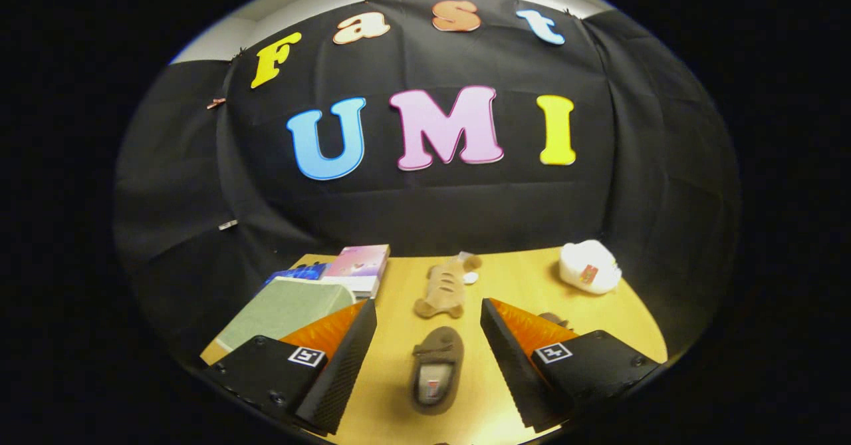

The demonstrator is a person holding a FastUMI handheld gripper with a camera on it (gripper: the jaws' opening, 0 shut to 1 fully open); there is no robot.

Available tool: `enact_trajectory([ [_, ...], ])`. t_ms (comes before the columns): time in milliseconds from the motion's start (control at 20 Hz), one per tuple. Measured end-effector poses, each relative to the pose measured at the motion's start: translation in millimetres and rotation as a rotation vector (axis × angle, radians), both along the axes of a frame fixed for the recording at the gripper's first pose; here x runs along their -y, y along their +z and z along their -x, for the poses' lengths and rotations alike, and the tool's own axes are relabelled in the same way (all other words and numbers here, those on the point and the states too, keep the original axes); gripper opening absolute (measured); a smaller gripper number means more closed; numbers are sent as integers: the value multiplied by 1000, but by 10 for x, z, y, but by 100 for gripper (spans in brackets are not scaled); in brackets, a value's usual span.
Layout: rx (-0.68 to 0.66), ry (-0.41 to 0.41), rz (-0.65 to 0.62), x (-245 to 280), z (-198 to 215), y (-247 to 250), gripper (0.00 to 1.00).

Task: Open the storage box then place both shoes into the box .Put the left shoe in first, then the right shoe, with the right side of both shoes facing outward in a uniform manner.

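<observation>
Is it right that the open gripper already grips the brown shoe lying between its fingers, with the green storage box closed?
Not quite. In the gripper view the gripper is open and the brown shoe lies between its fingers untouched, not gripped. The green storage box is closed.

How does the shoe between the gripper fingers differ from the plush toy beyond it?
The shoe is dark brown; the plush toy is light tan. The shoe lies between the fingers of the open gripper, while the toy lies farther off, toward the black cloth. The shoe shows an open top with a pale insole; the toy is a closed, stuffed shape with a lighter tip. Both lie lengthwise on the table, apart, neither touched by the gripper.
</observation>
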State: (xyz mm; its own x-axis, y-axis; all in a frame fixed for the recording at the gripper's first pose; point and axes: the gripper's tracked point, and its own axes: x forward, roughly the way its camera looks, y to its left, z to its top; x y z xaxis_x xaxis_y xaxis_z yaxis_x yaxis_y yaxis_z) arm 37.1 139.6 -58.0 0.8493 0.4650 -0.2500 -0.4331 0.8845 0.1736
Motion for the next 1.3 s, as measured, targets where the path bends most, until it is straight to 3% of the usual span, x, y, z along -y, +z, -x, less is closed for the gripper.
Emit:
enact_trajectory([
  [500, -513, 527, -293, -1102, 543, -961, 98],
  [750, -732, 724, -405, -1493, 828, -1320, 98],
  [1000, -918, 849, -516, -1653, 1049, -1461, 98],
  [1300, -1071, 790, -774, -1793, 839, -1210, 95],
])
